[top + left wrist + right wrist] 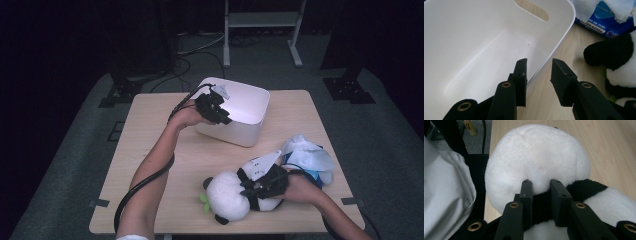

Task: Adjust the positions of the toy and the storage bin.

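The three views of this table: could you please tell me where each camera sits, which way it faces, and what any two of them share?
High view: above the person's side, looking forward and down on the light wooden table; both forearms enter from below.
Left gripper view: rides the left gripper, looking into the white plastic bin, whose wall stands between the jaws.
Right gripper view: rides the right gripper, clamped on the black-and-white plush panda.
Shared: all three show the panda; the high and left gripper views show the bin and the blue wipes pack.

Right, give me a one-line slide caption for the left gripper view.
Left claw straddling the near wall of the white bin, one jaw inside and one outside, with a panda toy lying on the table beyond.
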### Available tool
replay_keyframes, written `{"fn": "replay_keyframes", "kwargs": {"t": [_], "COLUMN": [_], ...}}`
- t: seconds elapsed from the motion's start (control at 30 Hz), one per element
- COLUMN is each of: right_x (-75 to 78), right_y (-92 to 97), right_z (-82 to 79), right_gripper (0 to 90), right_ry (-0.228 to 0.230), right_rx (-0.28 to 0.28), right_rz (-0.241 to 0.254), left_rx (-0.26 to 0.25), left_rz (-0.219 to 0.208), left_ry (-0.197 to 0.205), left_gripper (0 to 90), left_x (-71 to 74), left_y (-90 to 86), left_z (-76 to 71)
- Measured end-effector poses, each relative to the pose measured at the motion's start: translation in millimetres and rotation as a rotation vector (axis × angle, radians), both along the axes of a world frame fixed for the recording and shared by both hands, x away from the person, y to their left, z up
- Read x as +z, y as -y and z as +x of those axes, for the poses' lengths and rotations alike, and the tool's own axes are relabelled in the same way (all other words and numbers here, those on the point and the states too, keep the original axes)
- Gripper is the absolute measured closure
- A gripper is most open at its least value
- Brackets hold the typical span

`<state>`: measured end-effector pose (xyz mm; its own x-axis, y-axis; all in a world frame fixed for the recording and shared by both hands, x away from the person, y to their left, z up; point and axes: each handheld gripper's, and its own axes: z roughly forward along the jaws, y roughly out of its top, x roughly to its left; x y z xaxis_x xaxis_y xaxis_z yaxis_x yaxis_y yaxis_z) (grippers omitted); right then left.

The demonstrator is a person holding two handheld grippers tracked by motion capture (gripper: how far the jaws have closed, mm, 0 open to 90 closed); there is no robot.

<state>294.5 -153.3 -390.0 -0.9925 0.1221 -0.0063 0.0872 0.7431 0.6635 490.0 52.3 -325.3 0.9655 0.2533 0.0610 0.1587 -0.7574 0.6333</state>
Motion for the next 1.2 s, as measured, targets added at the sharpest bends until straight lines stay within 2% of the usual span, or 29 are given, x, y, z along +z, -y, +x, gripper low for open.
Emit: {"fn": "replay_keyframes", "kwargs": {"t": [0.2, 0.37, 0.53, 0.63, 0.93, 1.2], "right_x": [-0.2, -0.3, -0.5, -0.7, -0.8, -0.4], "right_y": [-0.2, 0.0, 0.2, 0.5, 2.1, 2.5], "right_z": [0.3, 1.6, 2.3, 2.1, 2.0, 1.9], "right_gripper": [72.2, 71.1, 70.4, 70.1, 69.1, 67.8], "right_ry": [0.002, 0.003, 0.008, 0.009, 0.014, 0.012], "right_rx": [-0.001, -0.005, -0.006, -0.007, -0.006, -0.004], "right_rz": [0.004, 0.010, 0.013, 0.019, 0.035, 0.051], "left_rx": [0.009, 0.008, -0.003, -0.013, -0.018, -0.019], "left_rz": [-0.004, -0.014, 0.001, 0.019, 0.021, 0.025], "left_ry": [-0.003, -0.030, -0.039, -0.052, -0.067, -0.072], "left_gripper": [69.5, 70.4, 68.4, 70.8, 77.5, 79.1], "left_x": [-0.7, -1.0, -3.7, -5.8, -5.3, -5.2], "left_y": [-1.1, -0.2, 4.1, 6.5, 5.6, 1.4], "left_z": [1.6, 1.5, -0.1, -2.3, -17.8, -36.4]}}
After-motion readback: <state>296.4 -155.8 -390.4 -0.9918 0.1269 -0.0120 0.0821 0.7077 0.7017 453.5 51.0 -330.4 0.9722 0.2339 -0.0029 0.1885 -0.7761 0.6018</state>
